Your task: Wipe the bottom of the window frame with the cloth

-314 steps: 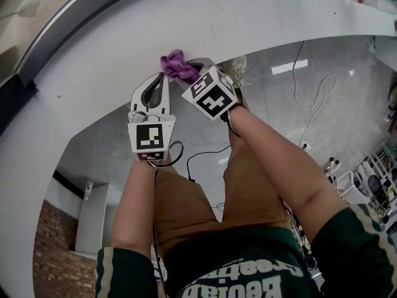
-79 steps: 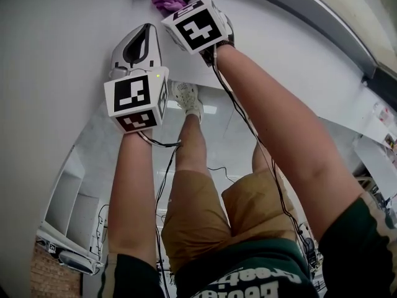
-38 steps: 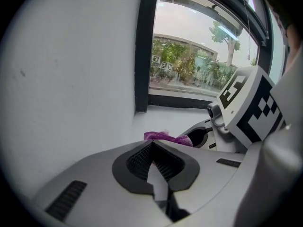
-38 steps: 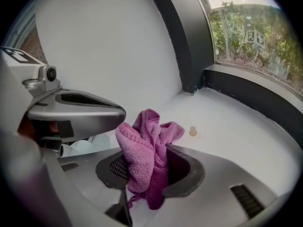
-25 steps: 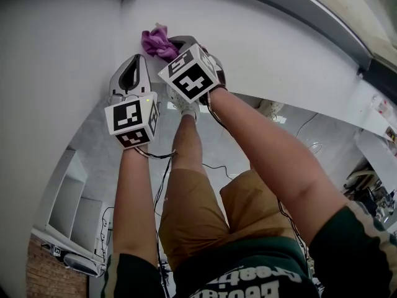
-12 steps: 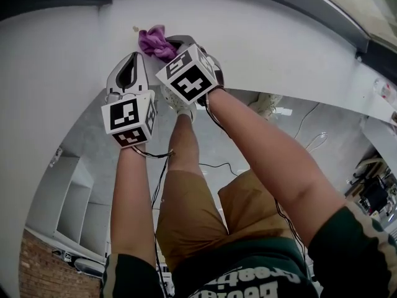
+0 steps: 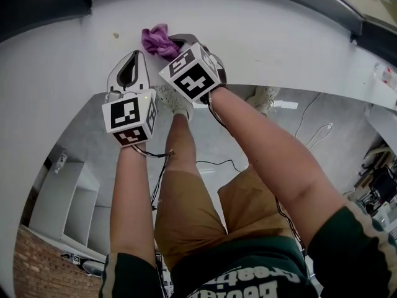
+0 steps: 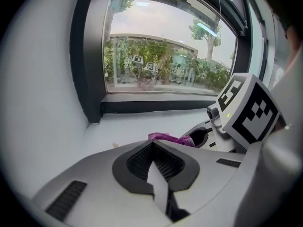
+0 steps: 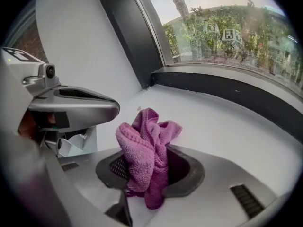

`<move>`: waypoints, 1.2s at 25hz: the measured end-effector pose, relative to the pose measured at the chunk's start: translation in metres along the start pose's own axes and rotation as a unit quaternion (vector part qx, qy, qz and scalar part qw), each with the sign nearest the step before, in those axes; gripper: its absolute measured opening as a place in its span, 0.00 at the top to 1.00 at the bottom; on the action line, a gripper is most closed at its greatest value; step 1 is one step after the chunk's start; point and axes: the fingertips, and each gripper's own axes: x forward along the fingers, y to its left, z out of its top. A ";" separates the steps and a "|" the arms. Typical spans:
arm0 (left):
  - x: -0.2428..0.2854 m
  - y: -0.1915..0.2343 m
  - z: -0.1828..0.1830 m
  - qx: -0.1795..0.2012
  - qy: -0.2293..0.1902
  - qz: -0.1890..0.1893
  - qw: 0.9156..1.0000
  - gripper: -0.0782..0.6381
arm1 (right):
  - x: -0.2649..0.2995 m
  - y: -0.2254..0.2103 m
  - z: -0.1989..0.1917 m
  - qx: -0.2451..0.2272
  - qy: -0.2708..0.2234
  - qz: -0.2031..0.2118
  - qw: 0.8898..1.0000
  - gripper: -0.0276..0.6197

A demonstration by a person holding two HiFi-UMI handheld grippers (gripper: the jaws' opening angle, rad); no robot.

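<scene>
Head view: the right tool (image 7: 177,43) pinches the purple cloth (image 7: 155,39) over the white sill (image 7: 279,36), and the left tool (image 7: 134,56) is just to its left.

Left gripper view: the left tool's jaws are pressed together and empty, with the cloth just ahead to their right.

Right gripper view: the cloth is bunched between the jaws, and the dark window frame (image 9: 222,91) is ahead.

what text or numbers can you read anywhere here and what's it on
No text here reads cleanly.
Green shirt: white print, upside down and cut off by the picture's edge, not readable for sure.
Marker cubes: black and white square patterns only, no words or numbers.
</scene>
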 end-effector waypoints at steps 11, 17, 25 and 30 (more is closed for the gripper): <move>0.005 -0.053 0.007 0.016 0.001 -0.014 1.000 0.89 | -0.032 -0.029 -0.032 0.016 -0.004 -0.019 1.000 0.70; 0.008 -0.088 0.008 0.030 0.004 -0.035 0.999 0.89 | -0.047 -0.040 -0.047 0.021 -0.005 -0.023 0.999 0.70; 0.022 -0.124 0.006 0.038 0.006 -0.057 0.998 0.89 | -0.060 -0.051 -0.057 0.015 -0.015 -0.022 1.000 0.70; 0.027 -0.136 0.007 0.051 0.012 -0.067 0.996 0.89 | -0.068 -0.060 -0.066 0.023 -0.011 -0.026 0.999 0.70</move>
